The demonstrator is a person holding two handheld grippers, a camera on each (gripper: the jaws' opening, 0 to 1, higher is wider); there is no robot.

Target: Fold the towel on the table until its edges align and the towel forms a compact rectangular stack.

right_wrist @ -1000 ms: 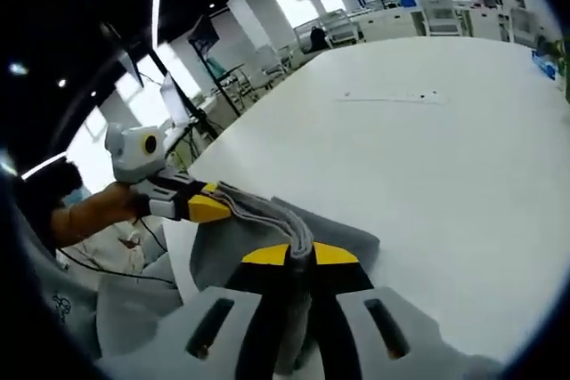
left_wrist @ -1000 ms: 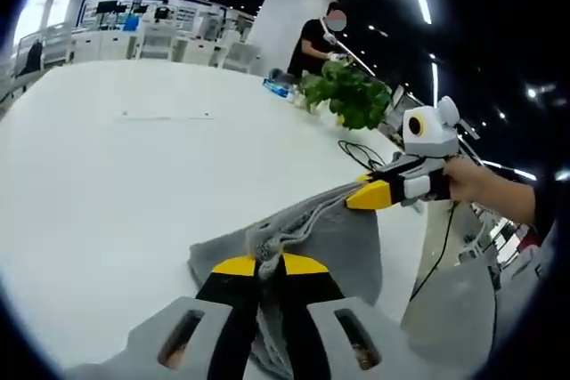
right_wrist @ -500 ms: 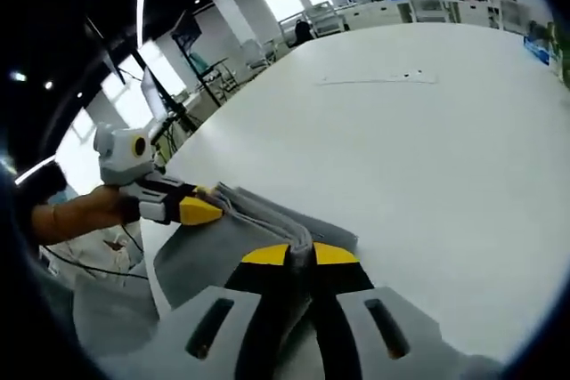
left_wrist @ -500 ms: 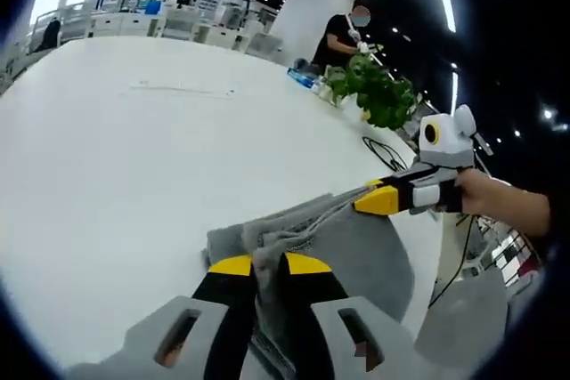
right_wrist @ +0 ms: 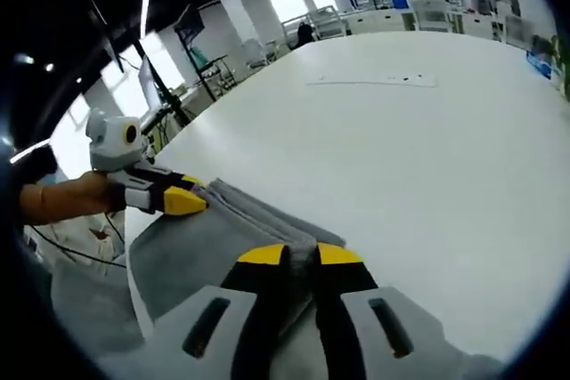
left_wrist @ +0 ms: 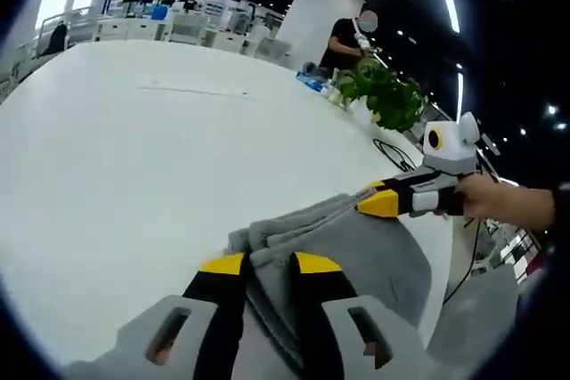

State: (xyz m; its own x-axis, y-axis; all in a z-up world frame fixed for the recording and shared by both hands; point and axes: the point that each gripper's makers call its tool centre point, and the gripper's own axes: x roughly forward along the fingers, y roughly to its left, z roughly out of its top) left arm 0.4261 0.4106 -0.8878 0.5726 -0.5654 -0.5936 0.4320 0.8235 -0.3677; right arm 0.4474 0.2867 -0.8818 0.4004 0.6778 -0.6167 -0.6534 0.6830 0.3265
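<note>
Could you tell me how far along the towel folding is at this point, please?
Done: the grey towel is doubled over on the white table. In hand: the left gripper and right gripper each pinch a corner of its layered edge. Left: releasing, then any further folds into a compact stack.

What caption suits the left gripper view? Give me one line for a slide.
Both grippers, left and right, pinch a grey towel over the white table.

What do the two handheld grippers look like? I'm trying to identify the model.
The left gripper and right gripper match: grey moulded bodies with oval slots, black jaws ending in yellow tips. Seen from the side, each has a black-and-white handle section. A dark sleeve shows at the person's right wrist.
</note>
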